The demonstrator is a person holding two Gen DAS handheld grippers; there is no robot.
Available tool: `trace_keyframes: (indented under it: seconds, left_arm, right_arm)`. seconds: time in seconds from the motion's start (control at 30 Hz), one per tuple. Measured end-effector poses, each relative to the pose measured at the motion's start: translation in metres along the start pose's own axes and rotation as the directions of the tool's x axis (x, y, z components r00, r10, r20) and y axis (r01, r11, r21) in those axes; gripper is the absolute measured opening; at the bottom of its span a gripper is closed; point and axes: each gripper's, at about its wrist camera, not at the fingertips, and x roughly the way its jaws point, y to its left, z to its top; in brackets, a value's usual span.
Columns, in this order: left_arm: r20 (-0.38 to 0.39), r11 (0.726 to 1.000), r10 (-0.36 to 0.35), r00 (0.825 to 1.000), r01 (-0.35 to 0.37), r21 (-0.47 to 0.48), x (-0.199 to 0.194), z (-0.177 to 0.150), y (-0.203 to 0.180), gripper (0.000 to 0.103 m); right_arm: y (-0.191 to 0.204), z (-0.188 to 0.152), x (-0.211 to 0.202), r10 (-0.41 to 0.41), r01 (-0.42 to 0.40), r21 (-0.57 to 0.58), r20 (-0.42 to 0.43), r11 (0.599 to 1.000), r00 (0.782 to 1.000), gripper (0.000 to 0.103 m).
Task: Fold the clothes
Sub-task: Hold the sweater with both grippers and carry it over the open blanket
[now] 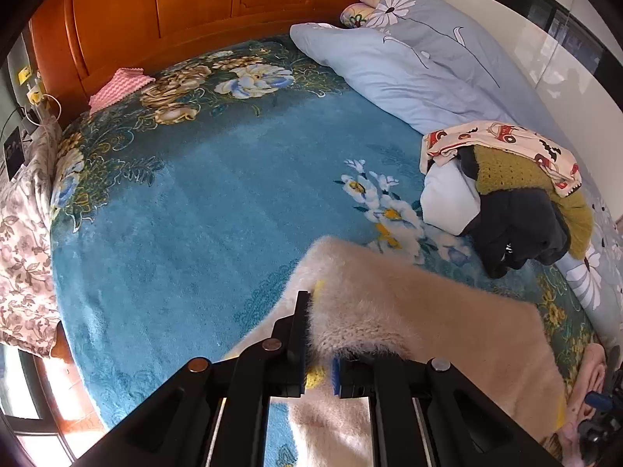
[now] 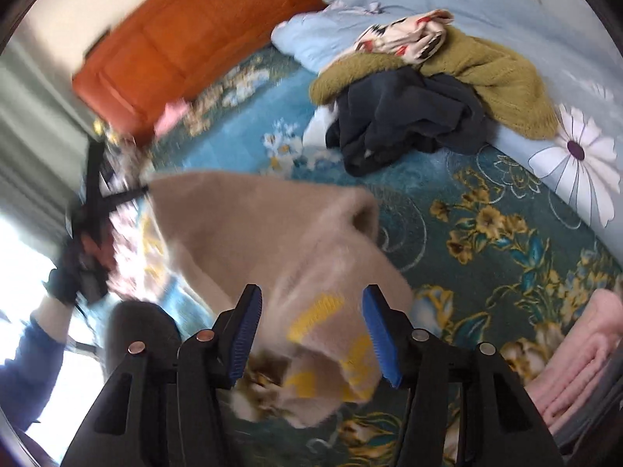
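Left gripper (image 1: 317,334) clenched on the edge of a fuzzy beige sweater (image 1: 409,311), fabric pinched between the two fingers, yellow trim (image 1: 320,286) poking out at the tip. Sweater drapes from that grip down and to the right over the blue floral blanket (image 1: 194,214) covering the bed.

Right wrist view is motion-blurred. Right gripper (image 2: 311,330) released, jaws spread wide with blue pads (image 2: 245,334) showing; the same beige sweater (image 2: 264,225) lies between and beyond them, not pinched. Yellow stripes (image 2: 315,315) on the sweater sit right between the pads. The left gripper (image 2: 132,193), seen far left in this view, grips the sweater's far corner, held by a gloved hand (image 2: 64,280) with a blue sleeve (image 2: 35,366).

Unfolded pile near the far side of the bed: dark grey garment (image 1: 518,225) at front, olive knit sweater (image 1: 510,171) behind it, cream cloth with red car print (image 1: 498,140) on top. Pile rests against a light blue duvet with white daisies (image 1: 409,66).

Pink folded item (image 2: 576,350) at lower right on the blanket. Small pink knit cloth (image 1: 117,87) by the orange wooden headboard (image 1: 194,11). Floral grey pillow (image 1: 23,241) at left edge.
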Motion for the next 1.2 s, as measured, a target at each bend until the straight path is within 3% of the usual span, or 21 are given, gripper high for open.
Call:
trace_keyframes:
  seconds: [0.1, 0.23, 0.43, 0.6, 0.63, 0.73, 0.9, 1.0, 1.2]
  left_arm:
    - [-0.001, 1.000, 0.006, 1.000, -0.006, 0.003, 0.001, -0.003, 0.005, 0.009]
    - [-0.005, 1.000, 0.008, 1.000, -0.008, -0.004, 0.003, -0.007, 0.009, 0.009]
    - [-0.001, 1.000, 0.009, 1.000, -0.009, 0.004, 0.002, -0.011, 0.009, 0.009]
    - [0.026, 1.000, 0.009, 1.000, -0.009, 0.025, -0.010, -0.016, 0.008, 0.009]
    - [0.034, 1.000, 0.006, 0.999, -0.007, 0.025, -0.013, -0.017, 0.007, 0.009]
    - [0.063, 1.000, -0.004, 0.998, 0.003, 0.015, -0.029, -0.018, 0.007, 0.009]
    - [0.164, 1.000, -0.024, 0.986, 0.026, -0.007, -0.076, -0.017, 0.013, 0.009]
    - [0.257, 0.998, -0.050, 0.965, 0.056, -0.017, -0.116, -0.017, 0.022, 0.009]
    - [0.439, 0.997, -0.072, 0.896, 0.078, 0.004, -0.204, -0.034, 0.035, 0.009]
  right_arm:
    - [0.018, -0.024, 0.022, -0.085, 0.079, -0.141, -0.039, 0.987, 0.996, 0.055]
    - [0.032, -0.050, 0.045, -0.241, 0.215, -0.309, -0.049, 0.927, 0.969, 0.055]
    - [0.038, -0.047, 0.073, -0.408, 0.403, -0.366, 0.070, 0.838, 0.910, 0.055]
    - [0.046, -0.020, 0.062, -0.367, 0.393, -0.268, 0.144, 0.880, 0.919, 0.052]
    - [0.047, -0.014, 0.058, -0.363, 0.391, -0.244, 0.151, 0.888, 0.919, 0.040]
    - [0.046, 0.004, 0.043, -0.357, 0.385, -0.164, 0.179, 0.908, 0.917, 0.016]
    - [0.040, 0.031, -0.012, -0.298, 0.317, -0.029, 0.270, 0.948, 0.916, 0.010]
    - [0.039, 0.042, -0.053, -0.242, 0.246, 0.034, 0.350, 0.969, 0.905, 0.010]
    - [0.066, 0.039, -0.120, -0.173, 0.183, 0.026, 0.483, 0.983, 0.858, 0.009]
